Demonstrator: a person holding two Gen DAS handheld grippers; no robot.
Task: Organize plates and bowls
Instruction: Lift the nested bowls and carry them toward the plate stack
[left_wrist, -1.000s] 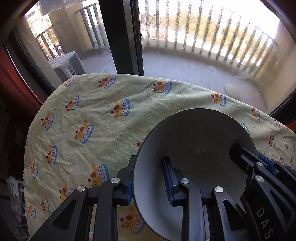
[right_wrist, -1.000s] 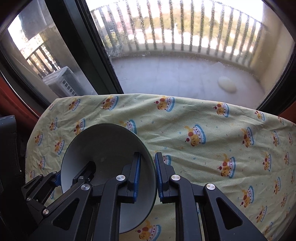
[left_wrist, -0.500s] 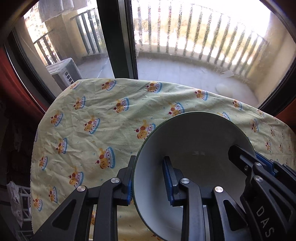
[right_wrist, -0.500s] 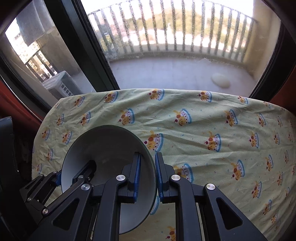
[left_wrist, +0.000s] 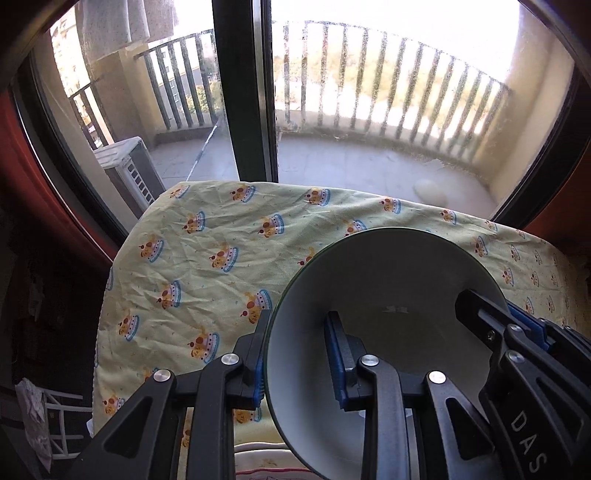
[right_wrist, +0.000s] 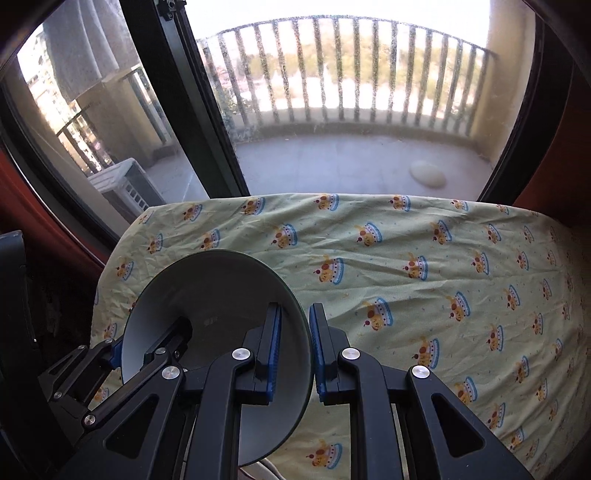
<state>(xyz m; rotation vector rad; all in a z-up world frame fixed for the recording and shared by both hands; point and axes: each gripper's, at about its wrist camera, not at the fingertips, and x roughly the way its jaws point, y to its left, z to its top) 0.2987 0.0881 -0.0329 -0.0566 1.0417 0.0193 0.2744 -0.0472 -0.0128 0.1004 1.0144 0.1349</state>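
Now, from the left wrist: left hand-held gripper (left_wrist: 297, 360) clamped on the near-left rim of the bowl (left_wrist: 391, 295), raised higher and drawn back over the tabletop (left_wrist: 207, 258), more cloth showing than a second ago. From the right wrist: right hand-held gripper (right_wrist: 295, 349) pinching the opposite rim, bowl airborne between both. Probably mid-carry, placement pending.

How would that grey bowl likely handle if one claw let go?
The bowl looks rigid and glossy, so probably slippery. The left claw and right claw each pinch only its thin rim; released, it would likely swing or slip, perhaps breaking.
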